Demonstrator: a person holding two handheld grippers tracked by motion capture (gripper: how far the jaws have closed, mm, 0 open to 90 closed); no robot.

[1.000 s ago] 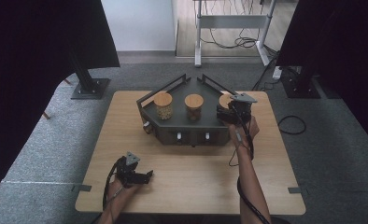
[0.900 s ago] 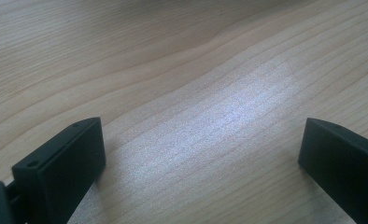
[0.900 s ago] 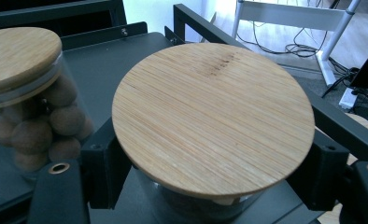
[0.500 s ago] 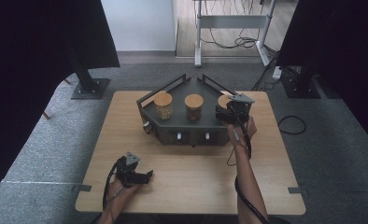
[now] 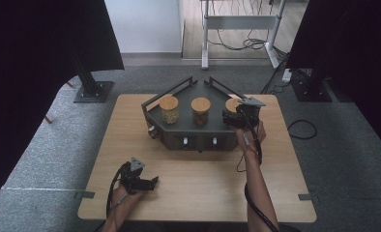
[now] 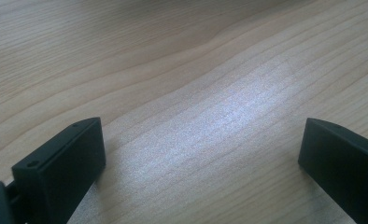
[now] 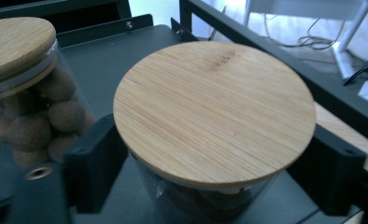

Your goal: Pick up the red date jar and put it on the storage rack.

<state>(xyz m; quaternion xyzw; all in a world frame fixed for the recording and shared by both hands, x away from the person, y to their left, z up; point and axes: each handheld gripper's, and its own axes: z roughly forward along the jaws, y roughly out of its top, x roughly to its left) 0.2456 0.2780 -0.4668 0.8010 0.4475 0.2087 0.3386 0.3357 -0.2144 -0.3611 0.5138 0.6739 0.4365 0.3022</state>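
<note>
Compared with the frames a second and half a second back, little has changed: the right claw [image 5: 229, 117] stays at the right end of the black rack [image 5: 188, 129], having edged slightly toward the rightmost jar [image 5: 232, 105], and the left claw [image 5: 150, 183] sits in the same spot near the front left of the desk [image 5: 198, 193]. In the right claw view the jaws stand on either side of that jar [image 7: 215, 116], just under the lid rim; they look close to the glass, but whether they press it I cannot tell. The jar is clear glass with a round, flat bamboo lid showing fine straight grain, and its contents read dark through the wall. To its left in that view is a second jar [image 7: 25, 88] of the same type, filled with round brown lumps. From the high view, three lidded jars stand in a row on the rack: left jar [image 5: 168, 109], middle jar [image 5: 200, 110] and the rightmost one partly behind the claw. The rack is matte black metal, wedge-shaped with raised rails meeting at the back, and it sits at the desk's rear centre. The left claw [image 6: 196, 154] is released, jaws wide apart, over bare pale wood with wavy grain.
</note>
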